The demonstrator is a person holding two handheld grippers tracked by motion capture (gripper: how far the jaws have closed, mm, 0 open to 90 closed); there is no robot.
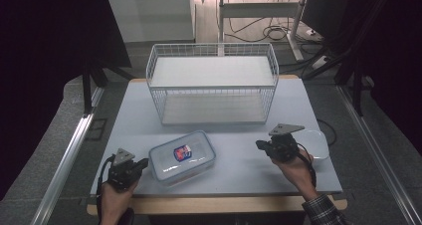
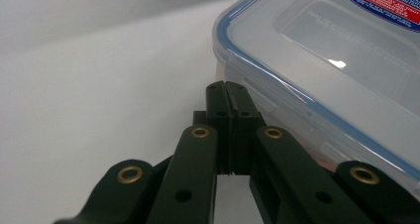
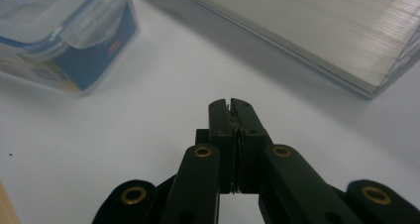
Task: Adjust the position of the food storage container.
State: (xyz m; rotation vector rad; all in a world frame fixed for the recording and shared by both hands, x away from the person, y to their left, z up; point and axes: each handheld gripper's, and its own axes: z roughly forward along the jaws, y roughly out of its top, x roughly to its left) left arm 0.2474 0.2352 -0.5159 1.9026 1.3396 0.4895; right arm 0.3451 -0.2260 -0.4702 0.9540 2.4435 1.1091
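Box (image 1: 182, 157) lies on the desk (image 1: 239, 170) between your hands, long axis slanting up to the right. Your left gripper (image 1: 144, 163), jaws clenched on nothing, sits just beside the box's left end, tips nearly at its corner. Your right gripper (image 1: 260, 145), jaws likewise clenched and empty, stands well apart, so the left is nearer.

I see a white table (image 1: 298, 105) mid-frame on grey floor (image 1: 50, 135). Dark curtains (image 1: 45, 31) fill the upper left and right. Top centre, a metal frame (image 1: 259, 8) stands over loose cables (image 1: 273, 33). Rails (image 1: 64, 160) run down both sides.
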